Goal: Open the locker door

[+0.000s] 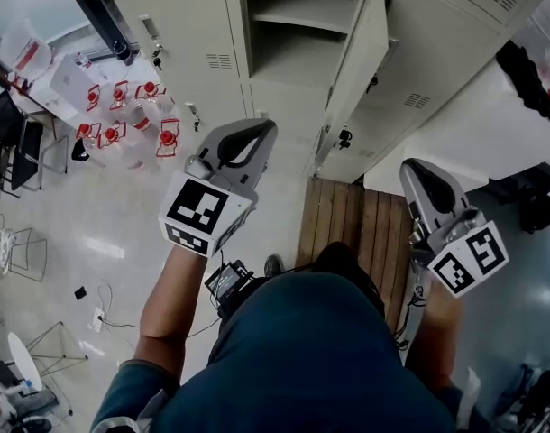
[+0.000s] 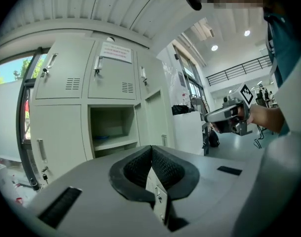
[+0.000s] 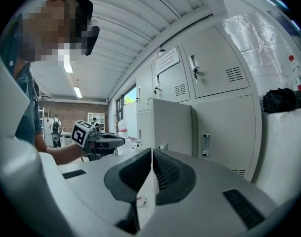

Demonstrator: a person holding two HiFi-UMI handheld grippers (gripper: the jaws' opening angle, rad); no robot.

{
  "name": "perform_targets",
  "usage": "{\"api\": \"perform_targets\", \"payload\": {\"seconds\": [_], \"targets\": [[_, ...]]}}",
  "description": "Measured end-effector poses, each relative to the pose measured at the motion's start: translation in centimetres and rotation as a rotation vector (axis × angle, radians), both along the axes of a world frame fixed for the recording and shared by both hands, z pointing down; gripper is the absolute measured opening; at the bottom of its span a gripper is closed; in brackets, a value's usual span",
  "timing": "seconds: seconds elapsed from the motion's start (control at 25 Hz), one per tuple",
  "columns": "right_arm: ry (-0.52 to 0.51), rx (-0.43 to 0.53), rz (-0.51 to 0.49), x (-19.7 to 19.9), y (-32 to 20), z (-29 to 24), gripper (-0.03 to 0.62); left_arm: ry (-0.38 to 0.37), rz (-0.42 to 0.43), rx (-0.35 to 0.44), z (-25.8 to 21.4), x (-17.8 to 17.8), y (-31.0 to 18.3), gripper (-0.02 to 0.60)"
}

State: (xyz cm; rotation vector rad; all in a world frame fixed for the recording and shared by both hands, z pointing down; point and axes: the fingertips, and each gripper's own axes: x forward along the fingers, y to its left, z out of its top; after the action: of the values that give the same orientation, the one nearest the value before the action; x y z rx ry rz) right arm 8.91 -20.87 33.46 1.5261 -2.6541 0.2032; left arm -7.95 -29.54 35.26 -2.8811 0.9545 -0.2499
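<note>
Beige locker bank [image 1: 437, 52] fills the top of the head view. Glossy pale floor [image 1: 95, 233] below it. Person in a teal shirt [image 1: 320, 359] at bottom centre, one gripper in each hand. Locker door [image 1: 361, 57] already stands open, swung outward, its edge toward the camera, on the right side of an open compartment [image 1: 288, 39] with a shelf inside. Wooden pallet [image 1: 356, 228] lies on the floor at the foot of the lockers, just under the open door. Left gripper [image 1: 264, 126] is held in front of the lockers, below the open compartment, not touching the door; jaws closed together, nothing between them. Right gripper [image 1: 412, 167] is over the pallet's right edge, well clear of the door; jaws pressed together too, empty. Cluster of clear red-capped bottles [image 1: 122, 111] on the floor at left. Small keys hang from locks on the closed doors [image 1: 156, 54].
</note>
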Motion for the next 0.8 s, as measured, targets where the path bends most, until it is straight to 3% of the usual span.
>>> {"api": "perform_targets", "payload": {"seconds": [0.24,0.8], "targets": [[0.013,0.009,-0.027,-1.1,-0.9,-0.6,0.037,0.038,-0.039,0.034,-3.3,-3.5,0.5,0.017],[0.074,0.037,-0.052,-2.3,-2.0,-1.8,0.037,0.002,-0.115,0.083,-6.5,-9.7,2.8,0.017]]}}
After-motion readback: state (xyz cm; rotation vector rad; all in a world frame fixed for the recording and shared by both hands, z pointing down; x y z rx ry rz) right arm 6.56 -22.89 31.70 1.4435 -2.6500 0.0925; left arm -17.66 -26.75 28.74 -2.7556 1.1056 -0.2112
